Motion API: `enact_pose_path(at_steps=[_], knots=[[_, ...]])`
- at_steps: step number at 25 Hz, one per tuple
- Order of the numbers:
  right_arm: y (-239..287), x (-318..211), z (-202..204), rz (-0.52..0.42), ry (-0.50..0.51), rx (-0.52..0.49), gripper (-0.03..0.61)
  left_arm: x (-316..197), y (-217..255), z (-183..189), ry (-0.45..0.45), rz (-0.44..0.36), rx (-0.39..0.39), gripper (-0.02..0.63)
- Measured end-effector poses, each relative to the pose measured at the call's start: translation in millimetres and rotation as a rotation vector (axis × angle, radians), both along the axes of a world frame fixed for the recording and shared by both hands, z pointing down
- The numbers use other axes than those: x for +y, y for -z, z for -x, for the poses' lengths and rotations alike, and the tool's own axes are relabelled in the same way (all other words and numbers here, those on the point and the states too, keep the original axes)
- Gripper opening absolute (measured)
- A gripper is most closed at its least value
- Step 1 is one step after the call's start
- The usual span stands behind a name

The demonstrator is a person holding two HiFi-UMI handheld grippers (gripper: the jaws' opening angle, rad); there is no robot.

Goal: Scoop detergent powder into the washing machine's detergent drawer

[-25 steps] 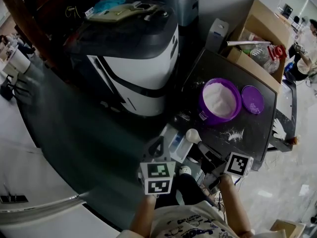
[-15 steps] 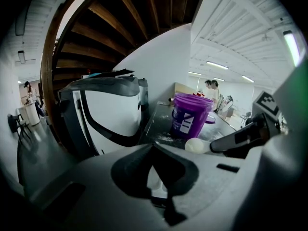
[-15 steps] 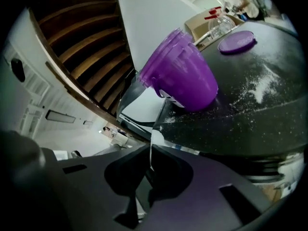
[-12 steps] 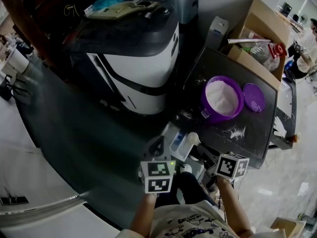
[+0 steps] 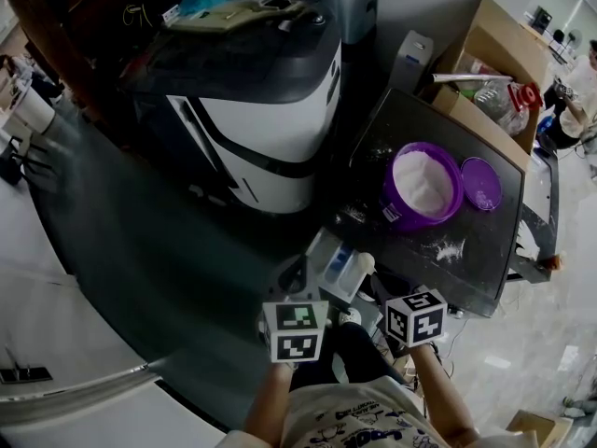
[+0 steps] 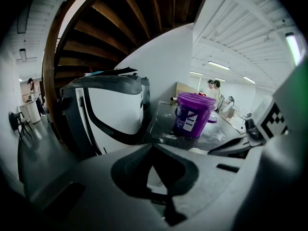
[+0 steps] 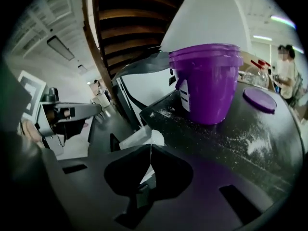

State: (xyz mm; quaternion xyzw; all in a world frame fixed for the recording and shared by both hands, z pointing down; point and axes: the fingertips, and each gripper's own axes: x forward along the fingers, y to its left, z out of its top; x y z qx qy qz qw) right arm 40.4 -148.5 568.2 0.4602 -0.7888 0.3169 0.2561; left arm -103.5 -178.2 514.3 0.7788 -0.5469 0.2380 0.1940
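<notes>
Presently right gripper [image 7: 150, 147] clamped on scoop [image 5: 365, 262] handle, bowl over detergent drawer [image 5: 332, 269] by the near-left corner of the bench [image 5: 485, 250]; left gripper [image 6: 153, 147] jaws together. Scoop judged light, stiff, slick: hold handle end, keep level.

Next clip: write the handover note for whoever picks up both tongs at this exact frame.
Left tongs: shut, low beside the pulled-out drawer; no grip evident.
Right tongs: shut on the scoop, its bowl at the drawer.
Tub: open on the table, powder inside, lid beside it; spilled powder in front.
Done: scoop is at the drawer; whether it has emptied can't be told.
Left: probably finish tipping, then put the scoop down.
</notes>
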Motion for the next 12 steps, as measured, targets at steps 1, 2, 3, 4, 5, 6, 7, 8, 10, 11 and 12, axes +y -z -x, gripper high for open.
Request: enact_pose_path(at_steps=[1, 2, 3, 4, 5, 6, 7, 8, 10, 11, 12], knots=[[-2, 0, 0, -0.011, 0.021, 0.039, 0.02, 0, 1, 1, -0.001, 0.0, -0.002, 0.002], [-4, 1, 1, -0.02, 0.043, 0.081, 0.02, 0, 1, 2, 0.0, 0.001, -0.003, 0.002], [-6, 1, 2, -0.029, 0.065, 0.121, 0.02, 1, 0, 3, 0.002, 0.003, -0.004, 0.002], [-8, 1, 3, -0.036, 0.086, 0.159, 0.02, 1, -1, 4, 0.004, 0.004, -0.003, 0.002], [-11, 1, 5, -0.043, 0.106, 0.191, 0.02, 1, -2, 5, 0.006, 0.004, -0.002, 0.002], [-12, 2, 8, -0.049, 0.123, 0.219, 0.02, 1, -2, 6, 0.009, 0.004, 0.001, 0.002], [-14, 2, 10, -0.055, 0.14, 0.246, 0.02, 1, -2, 7, 0.012, 0.005, 0.003, 0.002], [-16, 3, 12, -0.061, 0.154, 0.276, 0.02, 2, -2, 8, 0.014, 0.005, 0.004, 0.002], [-20, 4, 15, -0.077, 0.181, 0.339, 0.02, 3, -2, 11, 0.018, 0.007, 0.005, 0.002], [-21, 5, 16, -0.089, 0.194, 0.372, 0.02, 4, -2, 12, 0.021, 0.007, 0.005, 0.002], [-23, 5, 17, -0.103, 0.209, 0.408, 0.02, 4, -2, 14, 0.023, 0.008, 0.005, 0.002]])
